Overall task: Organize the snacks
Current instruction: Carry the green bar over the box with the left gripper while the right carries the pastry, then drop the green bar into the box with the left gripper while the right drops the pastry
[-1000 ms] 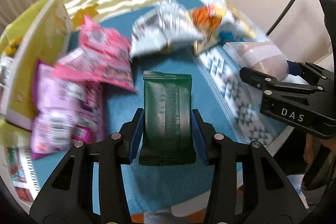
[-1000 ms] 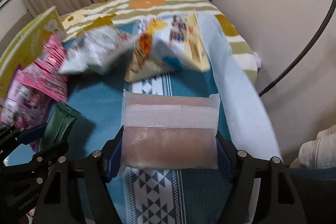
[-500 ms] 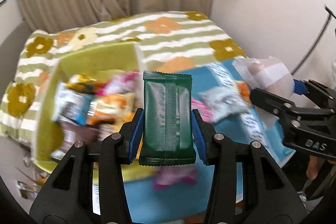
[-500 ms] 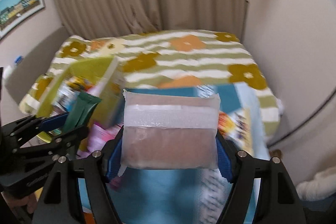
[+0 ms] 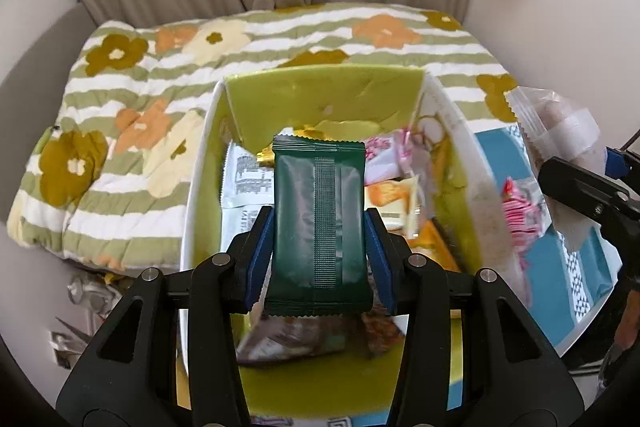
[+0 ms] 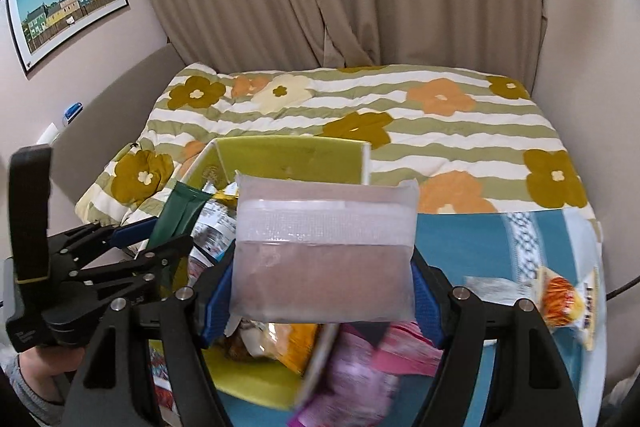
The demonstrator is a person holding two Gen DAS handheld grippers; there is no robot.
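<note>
My left gripper point(image 5: 319, 247) is shut on a dark green snack packet point(image 5: 319, 227) and holds it upright above the open yellow-green box point(image 5: 320, 95), which holds several snack packs. My right gripper point(image 6: 320, 287) is shut on a clear bag of brown powder point(image 6: 324, 251) and holds it over the box's right side point(image 6: 288, 155). In the right wrist view the left gripper point(image 6: 148, 239) with the green packet point(image 6: 176, 211) is at the left. In the left wrist view the clear bag point(image 5: 560, 123) is at the right edge.
The box stands on a blue patterned cloth point(image 6: 500, 247) on a bed with a striped floral quilt point(image 6: 400, 107). Pink packs point(image 5: 520, 211) lie to the right of the box. An orange-and-white pack point(image 6: 568, 299) lies on the cloth at the right. Curtains hang behind.
Both grippers have swung left from the loose snacks on the cloth to above the yellow-green box, each still holding its packet.
</note>
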